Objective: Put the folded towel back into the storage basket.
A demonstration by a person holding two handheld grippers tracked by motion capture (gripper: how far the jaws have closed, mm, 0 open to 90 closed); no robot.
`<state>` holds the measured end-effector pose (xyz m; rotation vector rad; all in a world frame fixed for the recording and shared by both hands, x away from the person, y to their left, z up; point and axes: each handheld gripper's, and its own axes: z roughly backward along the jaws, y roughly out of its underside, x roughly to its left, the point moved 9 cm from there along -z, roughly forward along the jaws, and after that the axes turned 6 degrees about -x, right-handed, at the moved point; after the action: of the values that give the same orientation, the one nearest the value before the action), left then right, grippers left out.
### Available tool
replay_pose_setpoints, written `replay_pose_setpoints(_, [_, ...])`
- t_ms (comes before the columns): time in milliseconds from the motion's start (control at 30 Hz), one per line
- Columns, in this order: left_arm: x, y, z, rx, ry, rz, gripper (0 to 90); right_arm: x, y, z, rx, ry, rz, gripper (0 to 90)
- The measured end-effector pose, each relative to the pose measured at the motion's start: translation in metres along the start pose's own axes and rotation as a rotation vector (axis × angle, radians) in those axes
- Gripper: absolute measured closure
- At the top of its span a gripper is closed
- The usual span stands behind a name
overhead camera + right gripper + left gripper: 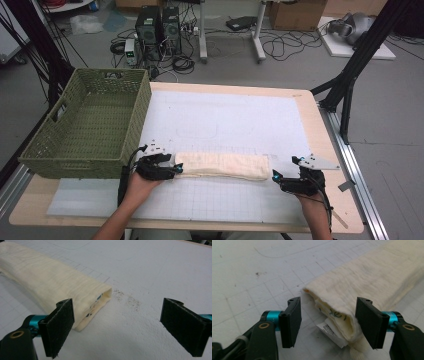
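Note:
A cream cloth (222,165) folded into a long narrow strip lies across the white grid mat (225,125) near the front. My left gripper (176,169) is at the strip's left end. In the left gripper view that gripper (328,302) is open, with the layered cloth end (337,300) and its white label (330,331) between the jaws. My right gripper (276,176) sits just off the strip's right end. In the right gripper view it (117,302) stands open, and the cloth's open end (82,300) lies beside the left finger (60,327), not clamped.
A green woven basket (90,160) stands on the table's left side, close behind my left hand. The wooden table edge (320,130) runs along the right of the mat. Dark specks (130,301) mark the mat by the cloth's right end.

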<state>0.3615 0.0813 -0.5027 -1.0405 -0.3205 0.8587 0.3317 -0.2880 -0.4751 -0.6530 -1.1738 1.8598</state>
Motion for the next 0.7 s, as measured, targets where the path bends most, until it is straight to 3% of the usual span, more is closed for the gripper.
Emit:
replay_pose_setpoints(333, [-0.008,0.003,-0.001,0.059,-0.012,-0.057,52.8,0.0,0.0,0.001,-0.002,-0.003,0.003,11.3])
replay_pose_setpoints(533, [-0.014,0.004,-0.001,0.055,-0.005,-0.06,64.3,0.001,0.0,0.0,-0.001,-0.009,0.0,11.2])
replay_pose_setpoints(633, [-0.015,0.004,-0.001,0.056,0.019,-0.056,70.2,0.002,0.0,0.0,0.001,-0.013,0.0,11.2])
replay_pose_setpoints(700, [-0.016,0.004,-0.001,0.056,0.036,-0.033,76.1,0.003,0.0,-0.001,0.002,-0.014,0.003,11.3])
